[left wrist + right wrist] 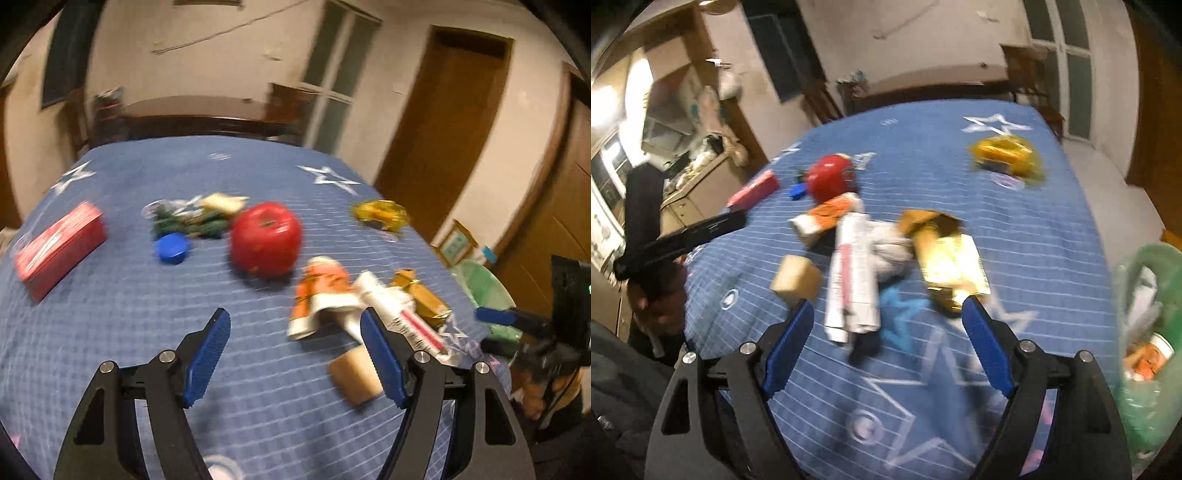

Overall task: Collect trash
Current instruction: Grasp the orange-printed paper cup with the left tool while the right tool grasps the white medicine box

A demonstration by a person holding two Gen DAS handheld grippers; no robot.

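Trash lies on the blue star-patterned cloth (1015, 229). A white rolled wrapper (853, 280), a tan block (796, 280), crumpled tissue (890, 251) and a gold wrapper (945, 258) sit just ahead of my right gripper (886, 314), which hangs open and empty above the cloth. The green trash bag (1148, 325) is at its right and holds several scraps. My left gripper (295, 332) is open and empty too. An orange-white carton (321, 295), the white wrapper (399, 314) and the tan block (356, 376) lie by its right finger. A yellow wrapper (380, 214) lies farther back.
A red apple (266, 238), a blue cap (171, 249), a red box (59, 247) and a green-and-white wrapper pile (192, 218) lie mid-table. The right gripper (491, 330) shows at the table's right edge before the bag (484, 291). A dark wooden table stands behind.
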